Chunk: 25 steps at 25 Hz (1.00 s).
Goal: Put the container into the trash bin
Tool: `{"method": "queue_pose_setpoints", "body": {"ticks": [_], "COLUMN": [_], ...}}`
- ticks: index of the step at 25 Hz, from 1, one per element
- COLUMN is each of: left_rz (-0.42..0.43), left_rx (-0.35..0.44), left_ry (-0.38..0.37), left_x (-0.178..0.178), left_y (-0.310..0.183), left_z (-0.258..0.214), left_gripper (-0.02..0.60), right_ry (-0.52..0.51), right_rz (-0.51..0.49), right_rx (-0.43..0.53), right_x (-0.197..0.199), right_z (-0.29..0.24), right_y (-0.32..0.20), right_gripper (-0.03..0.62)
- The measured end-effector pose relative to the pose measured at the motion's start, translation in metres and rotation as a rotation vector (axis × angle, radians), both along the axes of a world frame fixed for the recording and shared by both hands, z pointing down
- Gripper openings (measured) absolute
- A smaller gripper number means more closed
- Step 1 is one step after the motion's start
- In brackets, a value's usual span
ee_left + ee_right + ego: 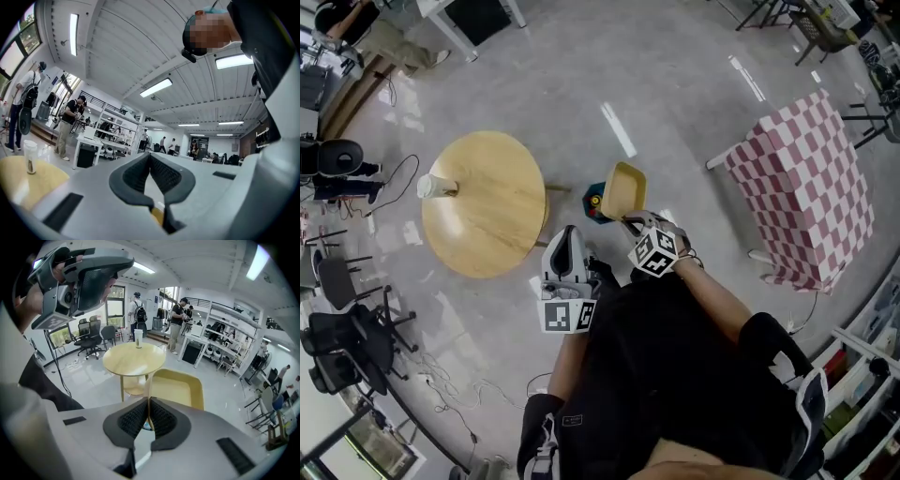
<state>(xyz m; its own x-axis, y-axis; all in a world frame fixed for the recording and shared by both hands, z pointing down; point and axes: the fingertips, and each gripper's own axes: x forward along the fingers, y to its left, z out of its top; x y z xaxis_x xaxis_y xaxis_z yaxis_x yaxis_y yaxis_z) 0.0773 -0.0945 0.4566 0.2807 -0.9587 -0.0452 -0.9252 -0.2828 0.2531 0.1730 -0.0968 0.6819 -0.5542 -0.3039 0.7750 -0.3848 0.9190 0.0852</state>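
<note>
**A:** Holding the container (pixel 623 190) by its rim in my right gripper (pixel 632 222), jaws pinched on the thin yellow wall. It hangs tilted, off the floor, just right of the table (pixel 487 202).

**B:** So the pick-up is done. Where's the bin?

**A:** I take the small dark thing on the floor by the table's right edge for the bin (pixel 596 203). From the head view the container partly covers it, so I'd say the carry is nearly over. What's left is to bring it squarely over the mouth and let go.

**B:** And your other hand?

**A:** My left gripper (pixel 568 234) is at the table's near-right side, pointing level, jaws pressed together with nothing between them. It has no part in this.

**B:** Anything in the way?

**A:** The table edge is close to the bin, so I'd mind it while I lower the container. The bin also looks small next to the container, so it may need to go in edge-first. A cup (pixel 436 187) stands at the table's far-left edge, cables lie on the floor left of the table, and a checked cloth (pixel 806 187) sits well to its right. None of these are near my path.
</note>
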Motion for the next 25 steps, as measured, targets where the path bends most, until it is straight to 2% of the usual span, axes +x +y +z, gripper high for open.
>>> {"method": "queue_pose_setpoints", "body": {"ticks": [8,22,24,25], "left_rz": [0.070,0.076,0.074,0.073], "left_rx": [-0.029,-0.091,-0.100,-0.105], "left_ry": [0.017,0.036,0.036,0.037], "left_x": [-0.025,-0.073,-0.077,-0.079], "left_y": [-0.029,-0.050,-0.051,-0.052], "left_z": [0.012,0.036,0.039,0.041], "left_gripper": [0.009,0.009,0.009,0.009], "right_ry": [0.023,0.059,0.083,0.098], "right_rz": [0.074,0.169,0.195,0.204], "right_rx": [-0.089,-0.219,-0.231,-0.244], "right_x": [-0.025,-0.069,-0.071,-0.071], "right_z": [0.033,0.111,0.126,0.135], "right_y": [-0.016,-0.038,-0.043,-0.044], "right_gripper": [0.035,0.040,0.074,0.135]}}
